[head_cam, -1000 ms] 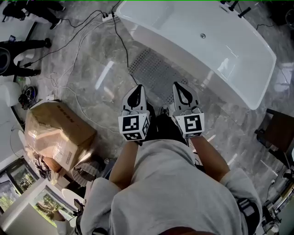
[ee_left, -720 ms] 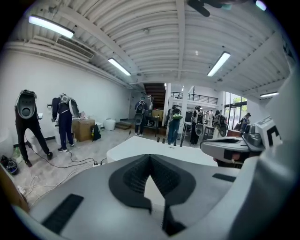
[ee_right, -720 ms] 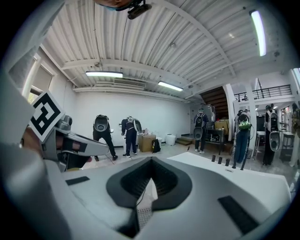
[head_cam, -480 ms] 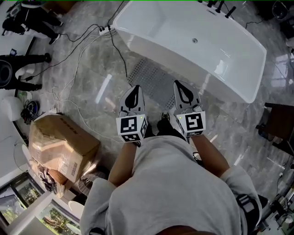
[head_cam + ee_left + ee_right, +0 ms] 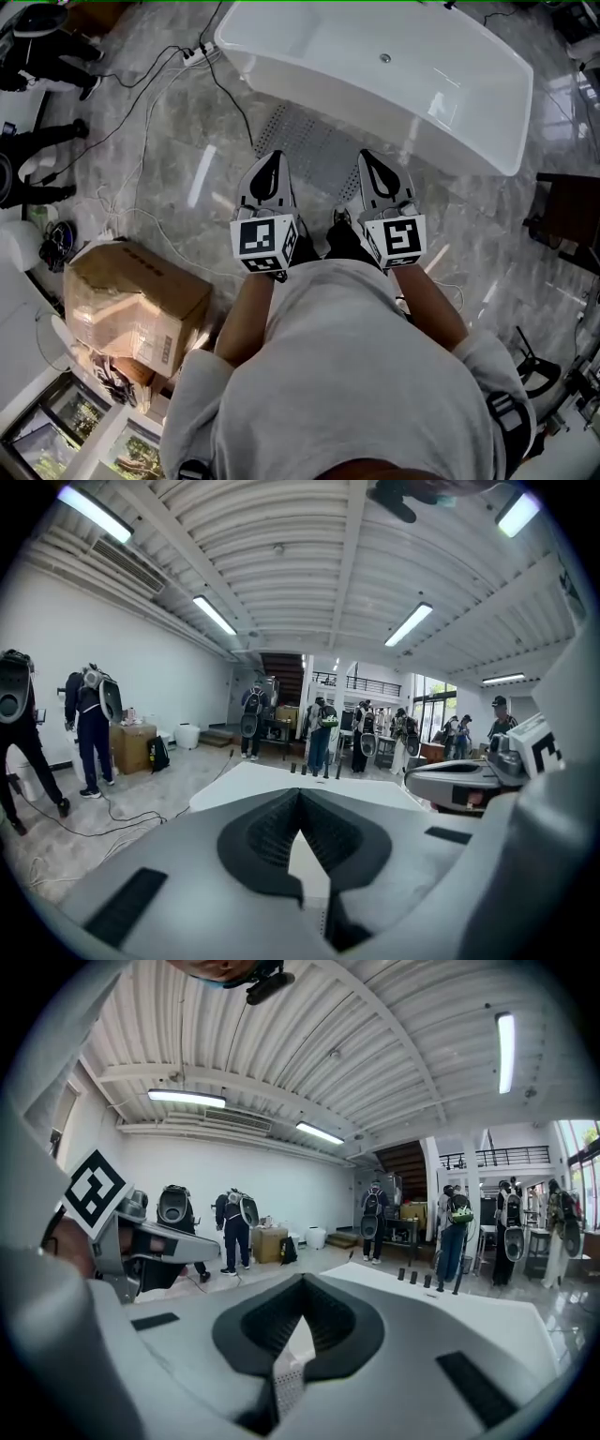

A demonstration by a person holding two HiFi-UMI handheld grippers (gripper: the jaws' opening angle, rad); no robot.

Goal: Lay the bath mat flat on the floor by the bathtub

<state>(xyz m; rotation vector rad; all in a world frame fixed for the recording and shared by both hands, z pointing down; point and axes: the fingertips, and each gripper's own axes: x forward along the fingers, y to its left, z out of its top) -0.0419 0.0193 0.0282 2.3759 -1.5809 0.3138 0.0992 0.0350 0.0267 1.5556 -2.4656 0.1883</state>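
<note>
The person's grey sleeves fill the bottom of the head view. Both tools are held side by side above the floor, pointing towards the tub. The left gripper has its jaws clenched with nothing between them, and the right gripper is the same; each gripper view shows the dark pads meeting in a closed seam. That empty, pulled-back hold suggests the mat needs no further handling.

Just beyond the tips, the grey dotted bath mat lies spread on the marble floor, free of both tools, with no fold or lifted corner that I can make out. Its long axis runs along the near side of the white bathtub, one long edge just beside the tub's base. That suits stepping out onto it, so the task looks done.

A cardboard box sits well apart on the left.
</note>
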